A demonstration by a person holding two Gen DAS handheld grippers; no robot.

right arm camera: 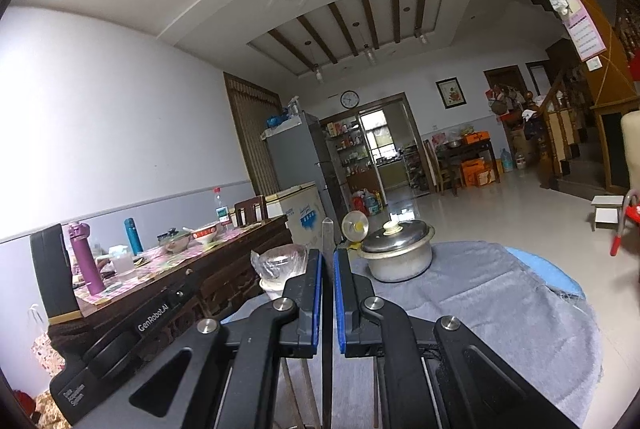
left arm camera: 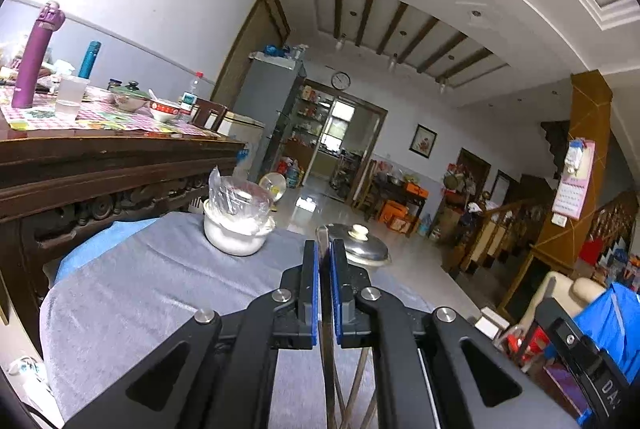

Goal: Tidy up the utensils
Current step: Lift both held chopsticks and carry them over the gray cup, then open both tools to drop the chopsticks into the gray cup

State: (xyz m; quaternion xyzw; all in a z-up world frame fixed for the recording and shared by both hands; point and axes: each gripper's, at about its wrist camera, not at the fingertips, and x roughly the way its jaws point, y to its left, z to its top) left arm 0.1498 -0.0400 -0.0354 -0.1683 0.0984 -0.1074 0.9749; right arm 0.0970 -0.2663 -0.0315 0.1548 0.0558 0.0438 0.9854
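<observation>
Both your left gripper [left arm camera: 324, 249] and right gripper [right arm camera: 328, 261] are clamped nearly closed on thin, stiff utensil blades [right arm camera: 327, 237] — slick, narrow metal by the look — held above the grey-clothed surface [left arm camera: 160, 281]. Grip flat faces, low on the shaft.

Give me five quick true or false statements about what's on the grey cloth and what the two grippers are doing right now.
1. The metal pot has its lid on. True.
2. The white jar is uncovered. False: clear plastic is wrapped over its top.
3. The right gripper is shut on a thin utensil. True.
4. The left gripper is wide open. False: its jaws are shut on a slim utensil.
5. The pot and jar sit on bare wood. False: both stand on the grey cloth.
</observation>
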